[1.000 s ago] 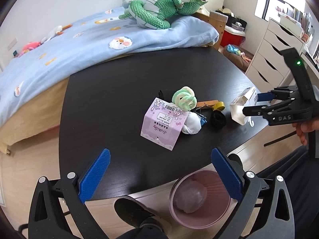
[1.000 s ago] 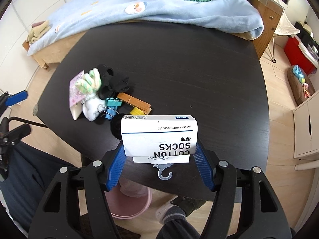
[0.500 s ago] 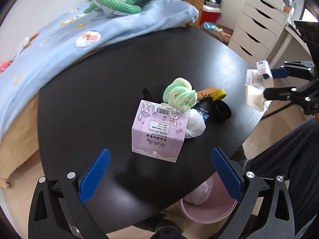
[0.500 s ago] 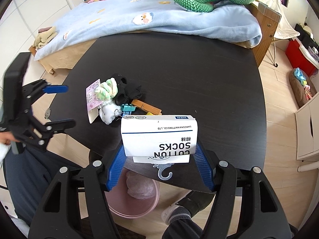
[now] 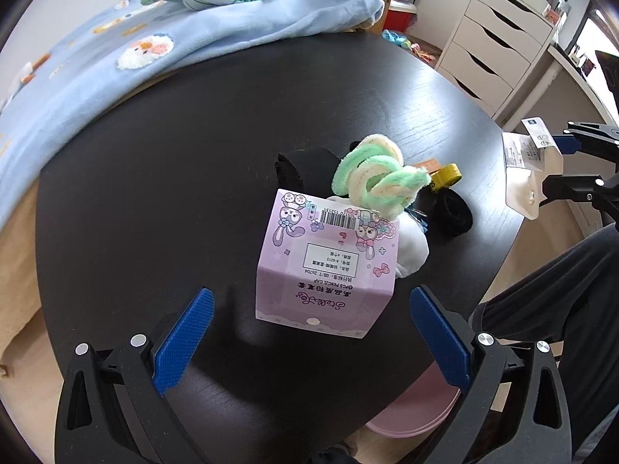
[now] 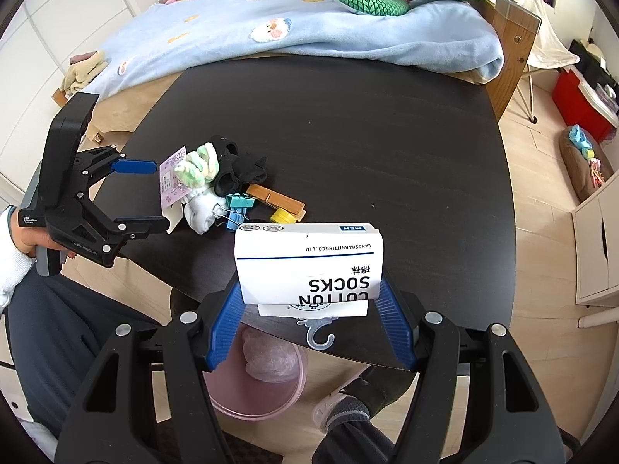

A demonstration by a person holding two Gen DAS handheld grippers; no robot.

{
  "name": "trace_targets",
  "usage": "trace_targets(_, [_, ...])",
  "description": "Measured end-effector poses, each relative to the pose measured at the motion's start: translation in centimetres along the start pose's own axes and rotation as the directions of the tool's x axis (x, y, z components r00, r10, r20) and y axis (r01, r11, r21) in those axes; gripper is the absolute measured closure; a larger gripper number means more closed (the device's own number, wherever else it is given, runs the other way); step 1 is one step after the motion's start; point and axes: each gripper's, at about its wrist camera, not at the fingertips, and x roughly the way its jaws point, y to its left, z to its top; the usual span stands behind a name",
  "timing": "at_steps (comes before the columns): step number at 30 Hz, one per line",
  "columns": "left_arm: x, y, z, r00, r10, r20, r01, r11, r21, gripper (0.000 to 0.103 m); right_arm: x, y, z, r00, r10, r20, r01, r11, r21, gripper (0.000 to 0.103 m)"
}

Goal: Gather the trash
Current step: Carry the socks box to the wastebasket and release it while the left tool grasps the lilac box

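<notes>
The right gripper (image 6: 311, 324), low in the middle of the right wrist view, has its blue pads pressed on the two ends of a white cardboard sock package printed "COTTON SOCKS" (image 6: 309, 266), which it holds above the near edge of the round black table (image 6: 387, 143). Directly beneath, at the bottom centre of that view, stands a pink plastic bin (image 6: 255, 398) on the floor with a clear crumpled plastic wad (image 6: 269, 359) already lying in it, so at least one piece looks collected and the package seems about to follow. The left gripper (image 5: 309, 332), at the bottom of the left wrist view, stands wide open and empty, its pads either side of, but well clear of, a lilac cardboard box with cartoon rabbits and a barcode (image 5: 329, 266) at centre frame; that box is probably the next pick. Crowded behind the box are a green-and-cream fuzzy twisted sock (image 5: 375, 176), a white sock (image 5: 412, 251), black cloth (image 5: 305, 168), a yellow tape roll (image 5: 448, 174) and, in the right wrist view, blue binder clips (image 6: 238, 208) and a wooden clip (image 6: 276, 199). Which of these count as trash I cannot tell.
</notes>
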Motion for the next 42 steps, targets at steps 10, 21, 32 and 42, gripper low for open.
trace_targets(10, [-0.4,0.2,-0.1,1.000,-0.013,0.015,0.013,1.000,-0.023,0.037,0.3,0.3,0.0,1.000,0.005,-0.001,-0.005,1.000,-0.002,0.038])
trace_targets(21, [-3.4,-0.5,-1.2,0.998,0.038,0.051,-0.034,0.997,-0.071,0.037,-0.5,0.8,-0.1,1.000,0.005,0.028,-0.005,1.000,0.002,0.038])
trace_targets(32, [-8.8,-3.4,-3.1,0.987,0.086,0.135,-0.064,0.985,-0.158,0.037,-4.5,2.9,-1.9,0.995,0.003,0.102,-0.001,1.000,-0.020,0.038])
trace_targets(42, [-11.1,-6.7,-5.5,0.977,0.104,0.184,-0.068,0.978,-0.195,0.037,-6.7,5.7,-5.2,0.992,0.015,0.125,-0.009,0.999,-0.051,0.038])
